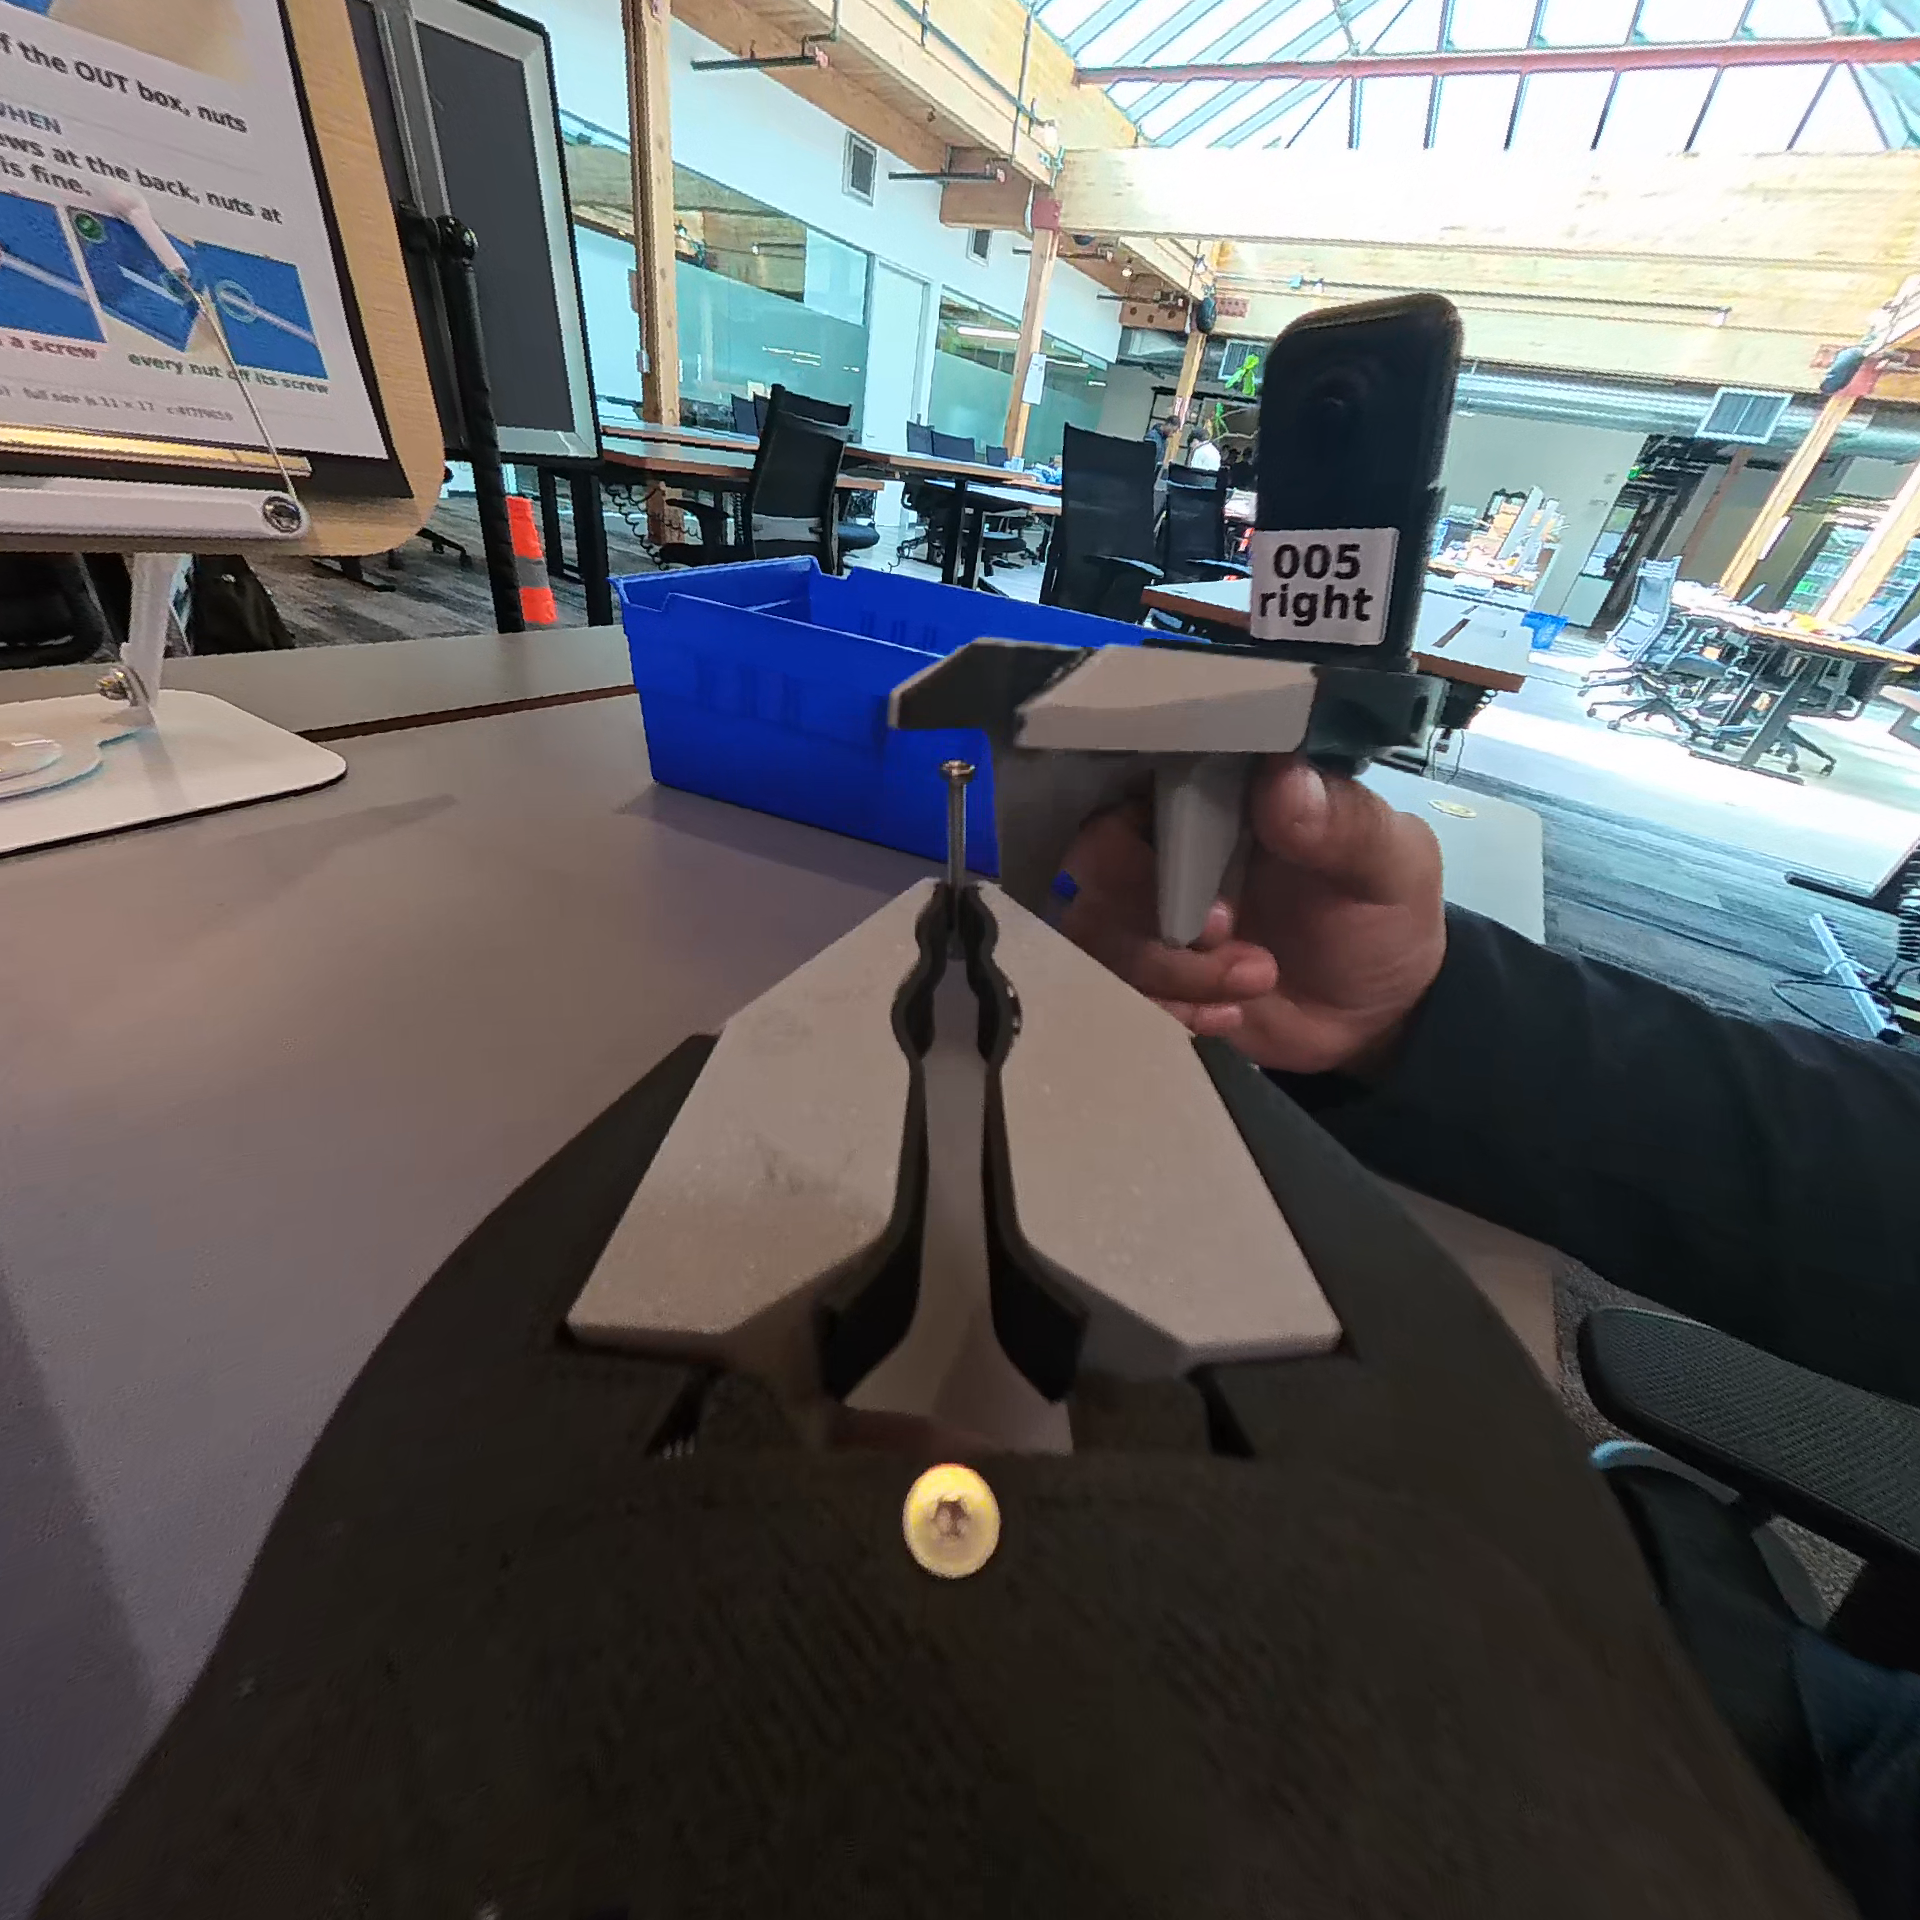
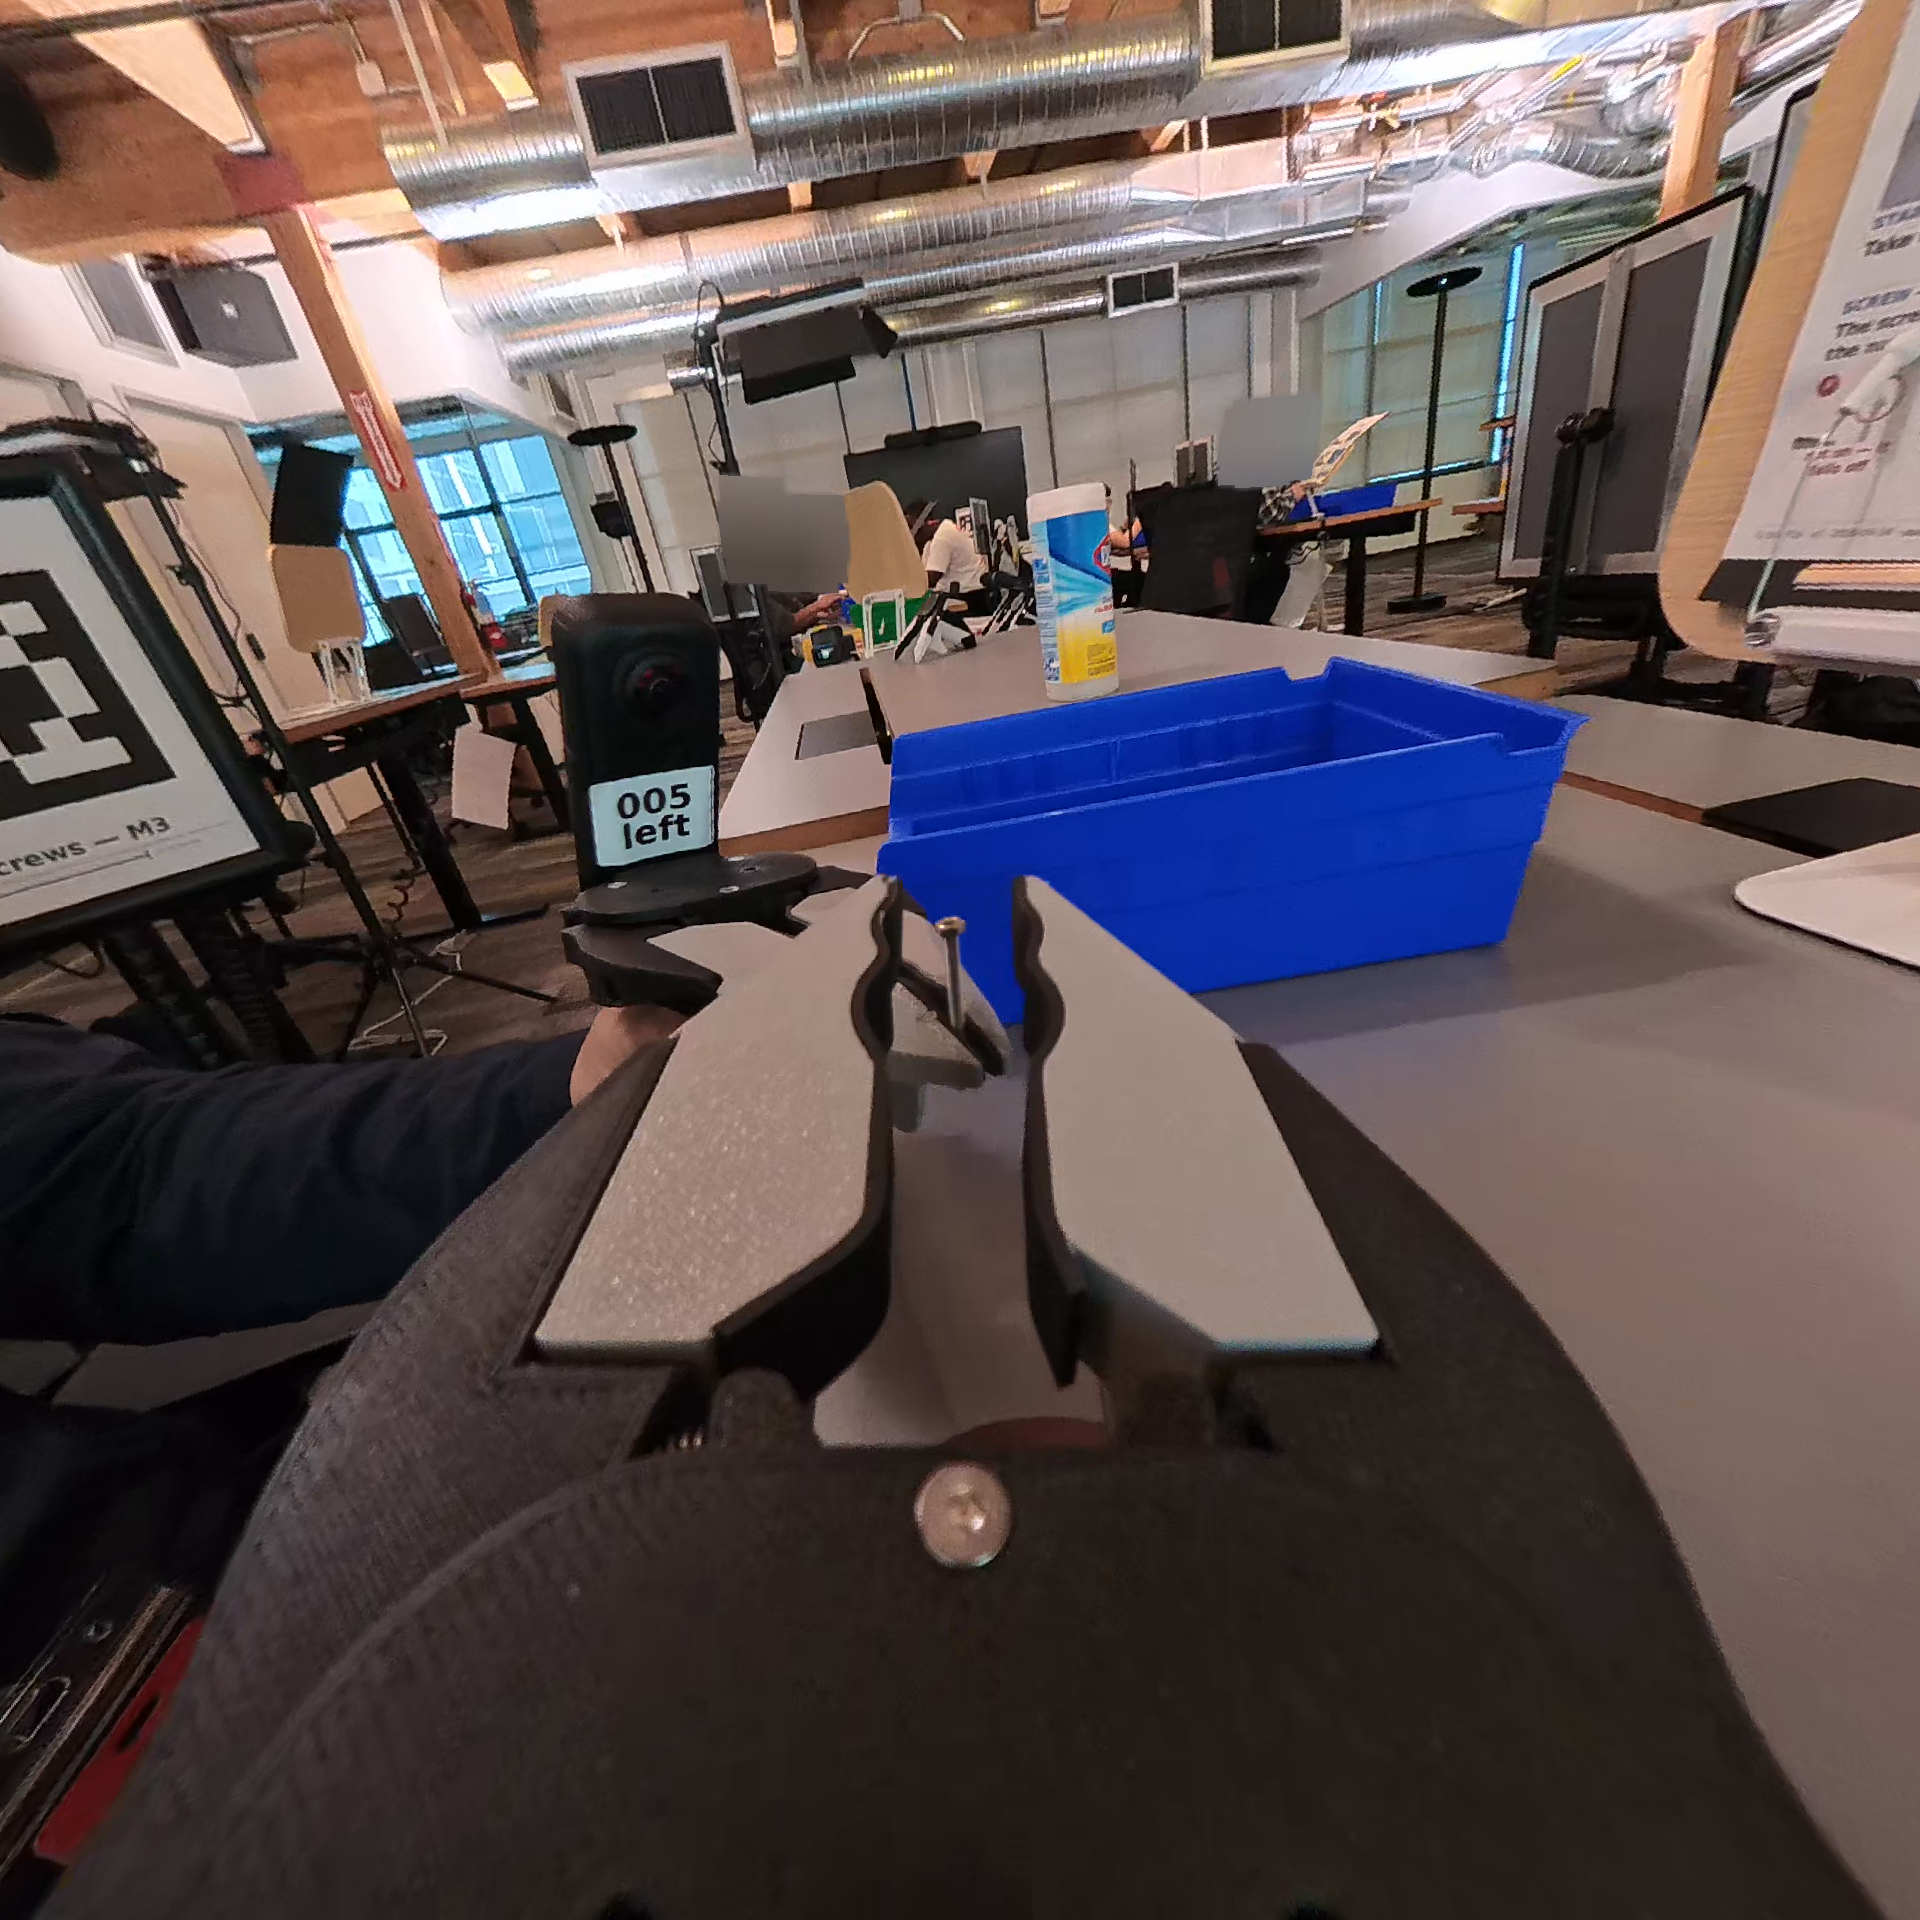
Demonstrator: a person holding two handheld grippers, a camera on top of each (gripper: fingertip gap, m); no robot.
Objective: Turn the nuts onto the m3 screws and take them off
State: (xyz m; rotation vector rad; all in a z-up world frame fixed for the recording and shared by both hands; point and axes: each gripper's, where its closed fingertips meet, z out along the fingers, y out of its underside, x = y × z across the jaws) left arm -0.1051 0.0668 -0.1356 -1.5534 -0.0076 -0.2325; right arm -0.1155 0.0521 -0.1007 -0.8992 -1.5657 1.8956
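left wrist view: screw point(image 1: 954, 821) stands upright at frame centre, pinched at its lower end by the closed left tongs point(image 1: 954, 914). right tongs point(image 2: 951, 971) gape empty, tips either side of the screw. blue bin point(image 2: 1226, 831) sits on the bench point(image 2: 1558, 1091) behind.

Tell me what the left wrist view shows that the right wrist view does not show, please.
Only the left wrist view shows the person's hand around the right gripper's handle, and the left gripper shut on the screw. Only the right wrist view shows the wipes canister and the open right gripper. Both show the upright screw, head up, the blue bin and the grey table.
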